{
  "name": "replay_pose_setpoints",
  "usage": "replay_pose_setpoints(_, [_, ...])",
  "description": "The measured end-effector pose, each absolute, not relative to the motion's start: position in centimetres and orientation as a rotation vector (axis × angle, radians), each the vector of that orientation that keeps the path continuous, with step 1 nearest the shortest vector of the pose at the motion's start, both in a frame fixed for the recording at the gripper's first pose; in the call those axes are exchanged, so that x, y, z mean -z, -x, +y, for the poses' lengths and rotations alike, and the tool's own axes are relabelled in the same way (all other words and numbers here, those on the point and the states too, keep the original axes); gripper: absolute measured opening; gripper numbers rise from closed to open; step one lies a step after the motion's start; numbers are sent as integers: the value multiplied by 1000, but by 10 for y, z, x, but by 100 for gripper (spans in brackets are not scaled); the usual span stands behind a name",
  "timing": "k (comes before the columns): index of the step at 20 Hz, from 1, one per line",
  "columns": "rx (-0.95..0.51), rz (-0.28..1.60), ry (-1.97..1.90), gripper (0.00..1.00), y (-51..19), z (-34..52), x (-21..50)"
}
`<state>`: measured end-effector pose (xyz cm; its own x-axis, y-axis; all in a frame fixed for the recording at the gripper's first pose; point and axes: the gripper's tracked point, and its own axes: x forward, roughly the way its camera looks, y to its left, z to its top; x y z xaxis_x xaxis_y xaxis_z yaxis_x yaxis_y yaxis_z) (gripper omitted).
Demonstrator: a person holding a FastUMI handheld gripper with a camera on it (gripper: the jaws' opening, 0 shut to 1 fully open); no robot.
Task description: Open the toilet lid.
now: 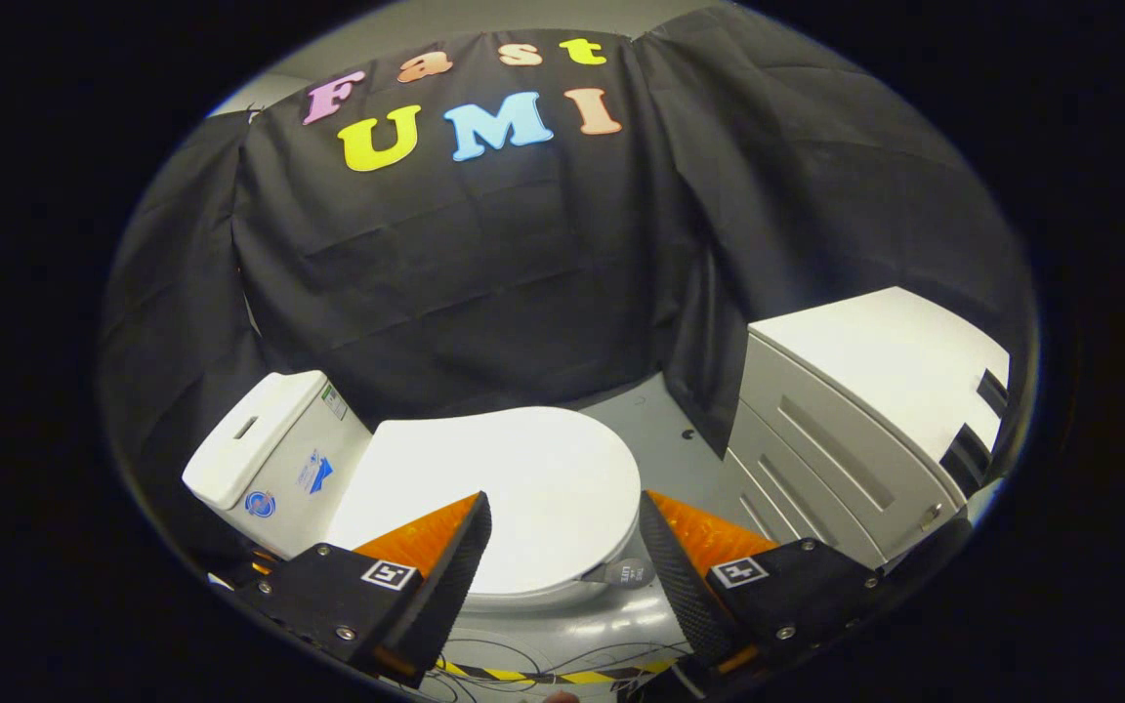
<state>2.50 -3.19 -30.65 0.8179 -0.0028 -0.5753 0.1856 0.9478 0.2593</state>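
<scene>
The toilet lid (494, 488) was down flat on the toilet, closed. Its long way ran from the tank (270, 454) at the back toward the round front edge, which had a small grey tab (627, 573). The tool (562, 547) was wide open, holding nothing, its two fingers above the lid's front edge. A white cabinet (865, 410) stood nearby.

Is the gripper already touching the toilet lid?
Cannot tell. In the gripper view the open gripper frames the closed toilet lid; the fingertips overlap its front rim, hiding any gap.
</scene>
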Motion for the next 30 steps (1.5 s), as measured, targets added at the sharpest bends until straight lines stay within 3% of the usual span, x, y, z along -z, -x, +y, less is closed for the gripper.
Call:
replay_pose_setpoints(12, [106, 729, -571, 96, -5, -14, 388])
replay_pose_setpoints(22, [225, 759, -775, 95, 13, -52, 440])
replay_pose_setpoints(27, [212, 765, -894, 87, 1, -56, 479])
replay_pose_setpoints(30, [171, 778, -975, 74, -7, -47, 500])
